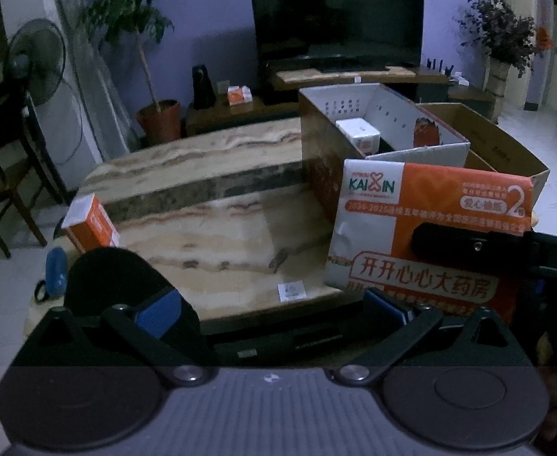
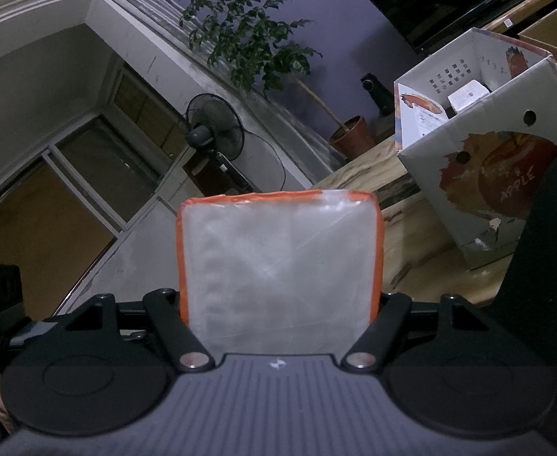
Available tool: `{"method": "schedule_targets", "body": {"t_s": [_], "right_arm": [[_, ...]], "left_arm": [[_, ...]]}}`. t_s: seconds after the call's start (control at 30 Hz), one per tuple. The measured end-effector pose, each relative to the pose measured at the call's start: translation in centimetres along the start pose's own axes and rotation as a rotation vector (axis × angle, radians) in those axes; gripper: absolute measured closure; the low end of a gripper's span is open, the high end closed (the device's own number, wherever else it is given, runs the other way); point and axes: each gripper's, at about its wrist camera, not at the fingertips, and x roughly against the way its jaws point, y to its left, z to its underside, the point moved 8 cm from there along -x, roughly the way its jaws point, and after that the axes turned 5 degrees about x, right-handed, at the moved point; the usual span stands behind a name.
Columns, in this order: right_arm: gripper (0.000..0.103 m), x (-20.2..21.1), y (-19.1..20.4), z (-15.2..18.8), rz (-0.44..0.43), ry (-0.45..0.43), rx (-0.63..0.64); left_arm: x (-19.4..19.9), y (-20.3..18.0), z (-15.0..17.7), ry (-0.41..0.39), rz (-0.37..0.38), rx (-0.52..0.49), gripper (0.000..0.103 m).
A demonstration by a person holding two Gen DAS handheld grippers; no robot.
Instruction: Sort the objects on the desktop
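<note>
My right gripper is shut on a large orange-and-white tissue pack, held up off the marble table. The same pack shows at the right of the left wrist view, with a black finger of the right gripper across it. My left gripper stands open over the table's near edge, blue pads apart with nothing between them. A small orange pack stands at the table's left edge. The white apple box behind holds another white pack.
A brown cardboard box stands right of the apple box. A dark round object and a blue object lie at the near left corner. Beyond the table are a chair, a fan, a potted plant and a TV.
</note>
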Motion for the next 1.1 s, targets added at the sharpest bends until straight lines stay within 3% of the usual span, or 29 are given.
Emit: {"method": "schedule_targets", "body": {"t_s": [1.1], "right_arm": [[0.029,-0.19,0.21,0.20,-0.002,0.008,0.006]], "left_arm": [[-0.15,-0.09,0.13,0.022,0.004,0.013,0.001]]}}
